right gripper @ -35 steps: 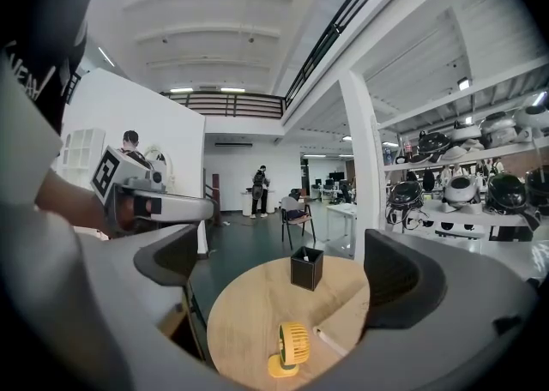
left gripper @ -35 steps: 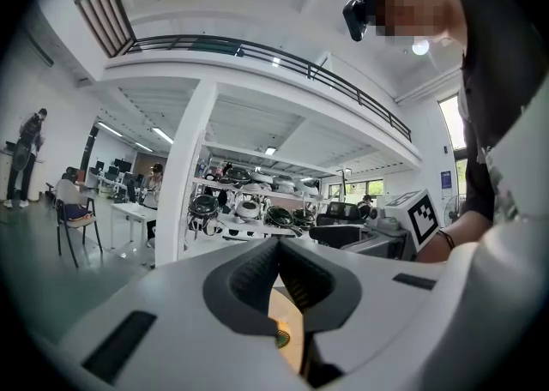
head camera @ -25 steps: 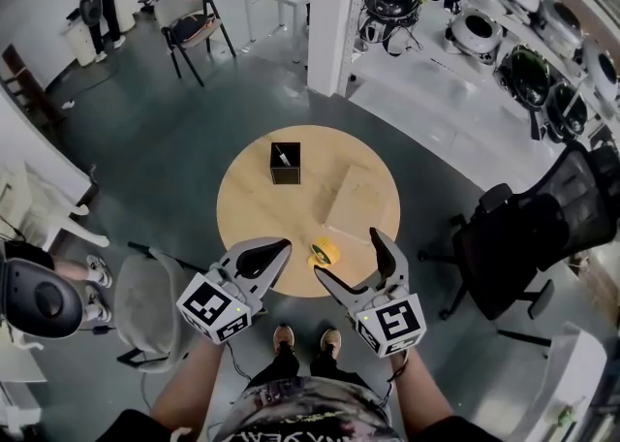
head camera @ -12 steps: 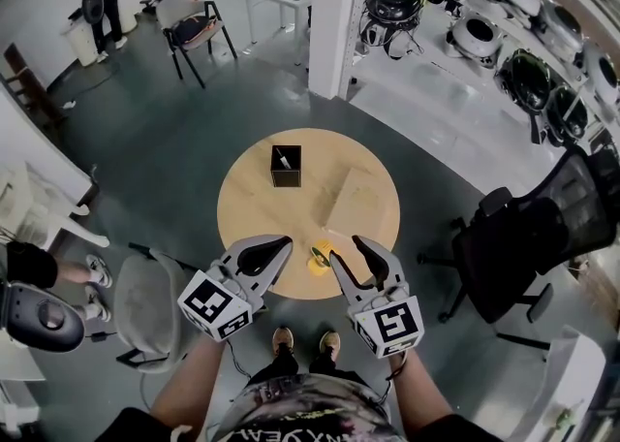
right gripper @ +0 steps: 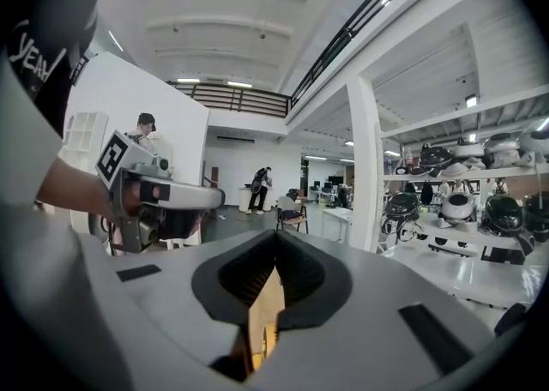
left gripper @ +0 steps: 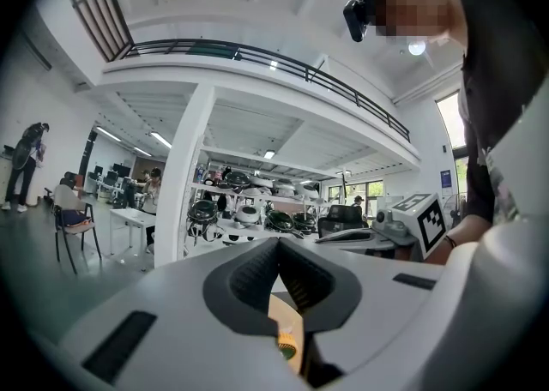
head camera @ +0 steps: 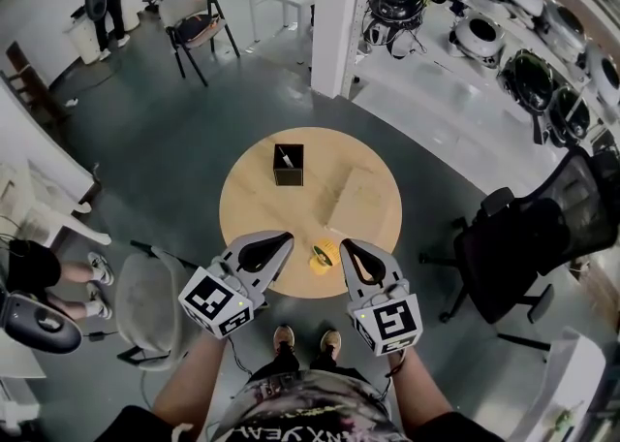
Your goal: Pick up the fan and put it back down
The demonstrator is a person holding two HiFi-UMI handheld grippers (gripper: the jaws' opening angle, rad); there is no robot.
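Holding both forearms out from the body, a person keeps two claws side by side over the near edge of the round table. The right claw has just closed, its jaws tip to tip and empty. The left claw is likewise closed. The small yellow fan lies on the table between them.

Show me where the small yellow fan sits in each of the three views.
Head view: fan at lower centre, near the round table's near edge.
Left gripper view: fan is a small yellow patch at bottom centre.
Right gripper view: at most a thin sliver at bottom centre; hard to be sure.
Shared landmark: white pillar.
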